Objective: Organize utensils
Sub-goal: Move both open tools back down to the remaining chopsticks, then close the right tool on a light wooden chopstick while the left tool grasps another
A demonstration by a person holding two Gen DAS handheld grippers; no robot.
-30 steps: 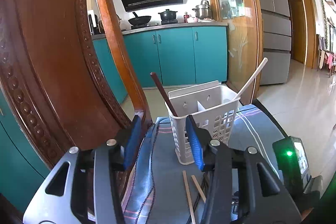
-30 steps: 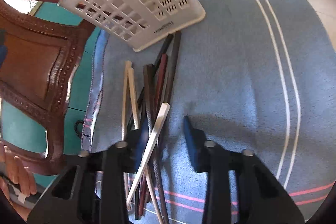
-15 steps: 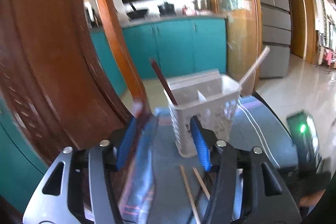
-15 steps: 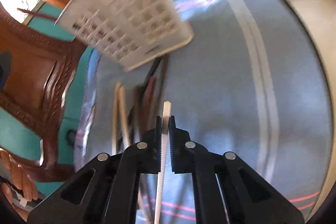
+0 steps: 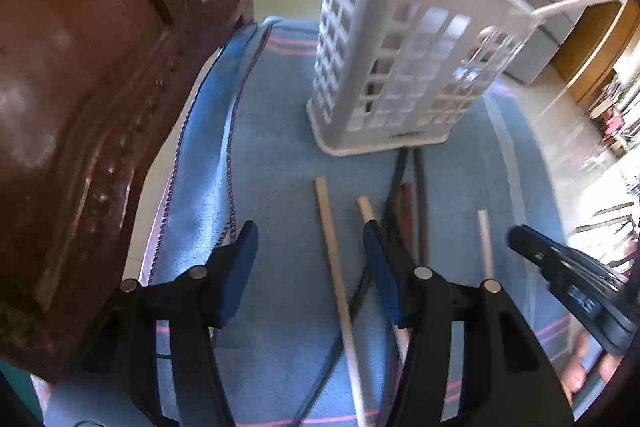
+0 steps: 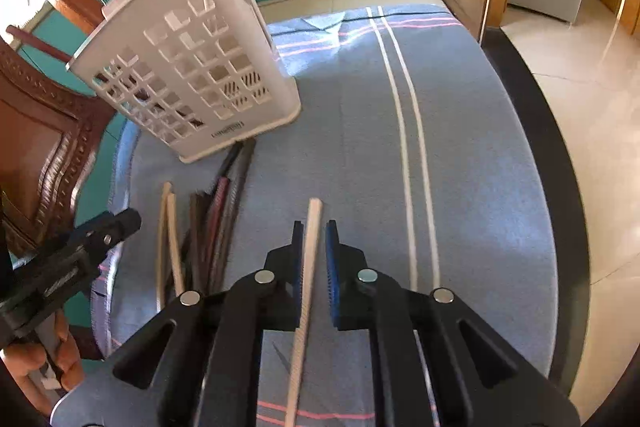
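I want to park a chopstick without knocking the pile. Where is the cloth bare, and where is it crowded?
The blue cloth is bare to the right of its white double stripe, out to the table's dark edge, and between that stripe and the white basket. It is crowded just below the basket, where the loose chopsticks lie bunched, beside the wooden chair.
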